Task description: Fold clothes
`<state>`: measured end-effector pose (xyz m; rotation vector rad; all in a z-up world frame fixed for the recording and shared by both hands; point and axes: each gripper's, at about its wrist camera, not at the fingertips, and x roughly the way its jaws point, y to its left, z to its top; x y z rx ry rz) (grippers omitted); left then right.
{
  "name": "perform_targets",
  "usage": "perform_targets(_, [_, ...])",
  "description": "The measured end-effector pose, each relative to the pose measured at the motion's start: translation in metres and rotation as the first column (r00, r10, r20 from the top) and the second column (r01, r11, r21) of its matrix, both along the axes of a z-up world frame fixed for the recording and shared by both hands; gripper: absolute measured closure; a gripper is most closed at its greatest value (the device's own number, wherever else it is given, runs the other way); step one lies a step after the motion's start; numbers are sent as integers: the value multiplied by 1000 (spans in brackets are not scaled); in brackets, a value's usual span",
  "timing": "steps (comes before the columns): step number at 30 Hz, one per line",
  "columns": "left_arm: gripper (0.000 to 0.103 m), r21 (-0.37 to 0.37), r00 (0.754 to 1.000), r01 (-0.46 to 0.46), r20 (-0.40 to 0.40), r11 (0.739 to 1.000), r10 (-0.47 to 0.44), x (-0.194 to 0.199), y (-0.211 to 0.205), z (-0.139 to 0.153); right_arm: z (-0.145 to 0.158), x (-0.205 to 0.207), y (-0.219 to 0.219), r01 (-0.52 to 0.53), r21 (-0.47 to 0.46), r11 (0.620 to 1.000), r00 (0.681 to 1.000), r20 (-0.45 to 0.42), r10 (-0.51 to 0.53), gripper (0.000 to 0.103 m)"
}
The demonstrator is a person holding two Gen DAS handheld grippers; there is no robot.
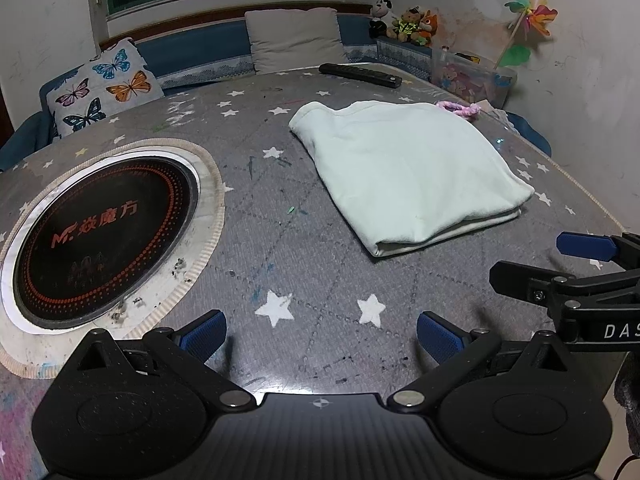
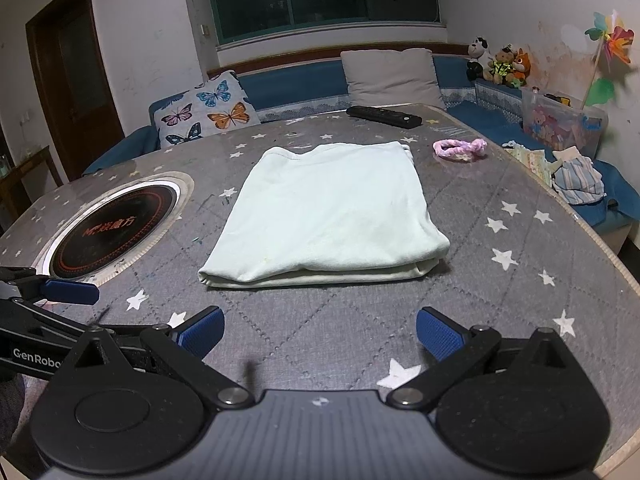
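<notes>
left claw [image 1: 322, 336] wide open, empty | right claw [image 2: 320, 334] same | folded garment [image 2: 324, 212] untouched

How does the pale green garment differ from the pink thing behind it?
The pale green garment is large, folded flat in layers, mid-table; the pink item is small, bunched into a loose ring, nearer the far right edge. The garment looks smooth, the pink item knobbly. Both lie untouched on the star-patterned table.

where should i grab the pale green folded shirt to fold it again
Grip the folded shirt at its two near corners, coming in low from the near side. Its stacked layers end there in a thick edge facing both open grippers, left gripper and right gripper.
</notes>
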<state>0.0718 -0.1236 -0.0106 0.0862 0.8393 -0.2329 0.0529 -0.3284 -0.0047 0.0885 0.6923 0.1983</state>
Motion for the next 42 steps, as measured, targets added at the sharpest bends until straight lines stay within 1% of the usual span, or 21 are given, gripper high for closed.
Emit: perform_targets(42, [0,-4,1000,-5,-27,1000,5,8,-3,-7,-5,6,-3,5,17,1000,1000,-20,-5,0])
